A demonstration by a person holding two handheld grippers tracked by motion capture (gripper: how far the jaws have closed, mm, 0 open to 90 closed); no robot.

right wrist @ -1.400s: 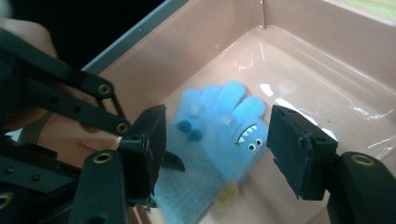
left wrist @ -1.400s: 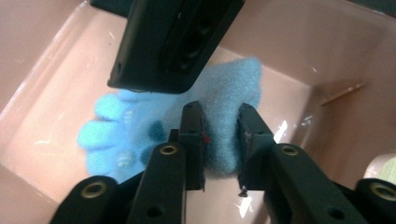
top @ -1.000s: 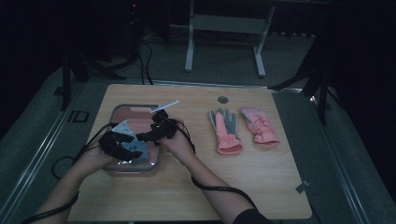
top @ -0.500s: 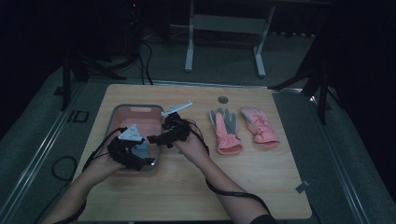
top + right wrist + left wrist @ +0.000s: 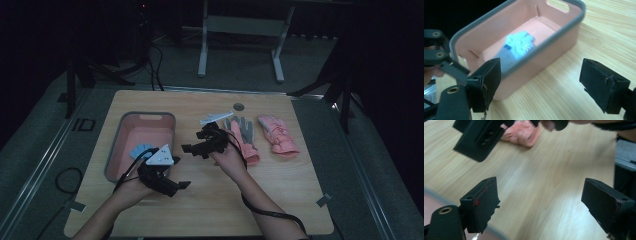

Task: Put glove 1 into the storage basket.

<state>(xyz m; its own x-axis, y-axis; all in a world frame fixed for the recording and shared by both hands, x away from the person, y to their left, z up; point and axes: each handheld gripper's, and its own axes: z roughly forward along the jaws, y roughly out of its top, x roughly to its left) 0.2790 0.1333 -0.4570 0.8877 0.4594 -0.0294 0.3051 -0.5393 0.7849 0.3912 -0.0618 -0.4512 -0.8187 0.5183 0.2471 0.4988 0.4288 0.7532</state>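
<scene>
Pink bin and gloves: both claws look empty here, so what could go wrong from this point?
The right claw hangs open near the pink gloves; its trailing cable could drag the nearer glove as it reaches. The left claw, jaws just opened and empty, sits close to the pink bin and could nudge its rim. The blue glove lies loosely in the bin and might shift.

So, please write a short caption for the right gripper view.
Open right gripper faces a pink bin holding a light blue glove.

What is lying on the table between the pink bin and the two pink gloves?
In the high view, between the pink bin and the pink gloves, no object lies on the wood; the right gripper hangs over that stretch, jaws open and empty.
</scene>
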